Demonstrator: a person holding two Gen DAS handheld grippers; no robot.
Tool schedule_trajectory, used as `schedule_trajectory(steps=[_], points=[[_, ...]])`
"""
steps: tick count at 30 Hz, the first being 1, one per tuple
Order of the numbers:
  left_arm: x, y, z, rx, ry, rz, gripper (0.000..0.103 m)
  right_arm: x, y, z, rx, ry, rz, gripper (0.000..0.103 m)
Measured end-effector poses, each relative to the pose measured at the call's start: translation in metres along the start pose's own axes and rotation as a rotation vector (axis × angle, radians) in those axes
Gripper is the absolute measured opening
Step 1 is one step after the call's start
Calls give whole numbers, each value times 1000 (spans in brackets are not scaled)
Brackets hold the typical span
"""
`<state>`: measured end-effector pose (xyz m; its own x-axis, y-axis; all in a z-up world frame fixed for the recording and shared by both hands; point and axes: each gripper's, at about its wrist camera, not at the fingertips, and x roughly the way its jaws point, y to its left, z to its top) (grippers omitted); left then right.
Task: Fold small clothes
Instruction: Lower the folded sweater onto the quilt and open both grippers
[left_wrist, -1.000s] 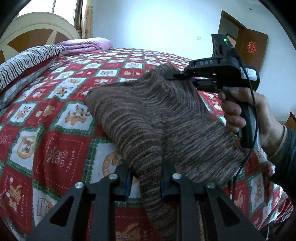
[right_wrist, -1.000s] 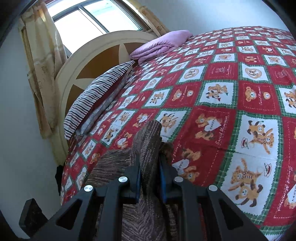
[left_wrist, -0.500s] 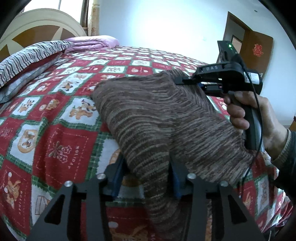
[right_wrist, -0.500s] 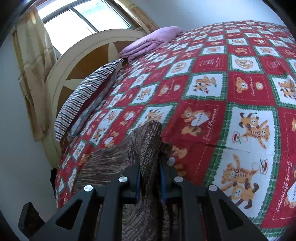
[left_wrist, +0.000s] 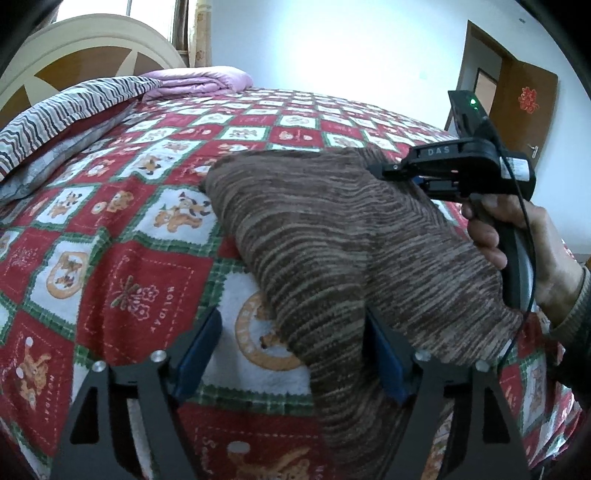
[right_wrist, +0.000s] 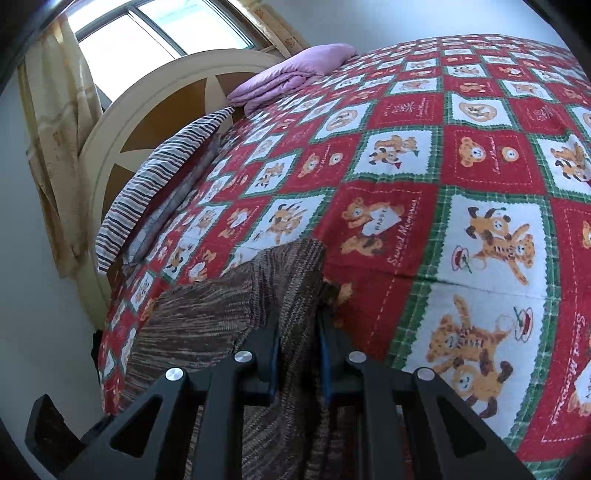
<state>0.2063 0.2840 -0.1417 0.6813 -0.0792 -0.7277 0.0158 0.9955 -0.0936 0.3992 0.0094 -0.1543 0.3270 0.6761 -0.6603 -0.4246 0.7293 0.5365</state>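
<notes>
A brown striped knit garment (left_wrist: 332, 236) lies folded over on the red patchwork bedspread (left_wrist: 110, 258). My left gripper (left_wrist: 291, 354) is open, its blue pads spread wide on either side of the garment's near corner. My right gripper (right_wrist: 298, 332) is shut on the garment's far corner (right_wrist: 291, 273) and holds it just above the bed. In the left wrist view the right gripper (left_wrist: 384, 171) shows at the garment's far right edge, held by a hand.
A striped pillow (left_wrist: 55, 118) and a folded pink blanket (left_wrist: 199, 81) lie by the headboard (left_wrist: 85, 55). A window (right_wrist: 147, 40) with curtains is behind it. A brown door (left_wrist: 517, 99) stands at the far right. The bedspread stretches wide to the right (right_wrist: 480, 184).
My left gripper has opened and let go of the garment's near corner. The garment has been laid farther over, toward the headboard. My right gripper keeps its hold.
</notes>
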Motion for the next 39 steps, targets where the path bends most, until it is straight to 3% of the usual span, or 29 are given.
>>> schedule_trajectory(steps=[5, 7, 11, 15, 20, 23, 30, 35, 38, 39], points=[[-5, -1, 1, 18, 8, 25, 80, 2, -2, -2, -3, 11, -11, 19], [-13, 0, 4, 31, -15, 41, 81, -5, -3, -3, -3, 0, -13, 27], [-29, 7, 17, 39, -88, 94, 95, -36, 7, -9, -56, -75, -55, 27], [-23, 19, 36, 18, -130, 149, 95, -69, 28, -23, -117, -114, -44, 28], [10, 29, 44, 9, -92, 233, 95, -71, 68, -61, -273, -32, 4, 29], [16, 27, 34, 25, -62, 260, 96, -56, 69, -88, -326, 49, -104, 29], [17, 10, 20, 70, -165, 387, 103, -66, 59, -105, -368, 30, -239, 28], [9, 17, 21, 38, -156, 346, 103, -68, 45, -107, -312, -25, -220, 29], [-8, 18, 22, 31, -109, 316, 103, -76, 54, -110, -308, -43, -263, 30], [-16, 17, 21, 33, -106, 312, 103, -84, 60, -113, -295, -53, -285, 35]])
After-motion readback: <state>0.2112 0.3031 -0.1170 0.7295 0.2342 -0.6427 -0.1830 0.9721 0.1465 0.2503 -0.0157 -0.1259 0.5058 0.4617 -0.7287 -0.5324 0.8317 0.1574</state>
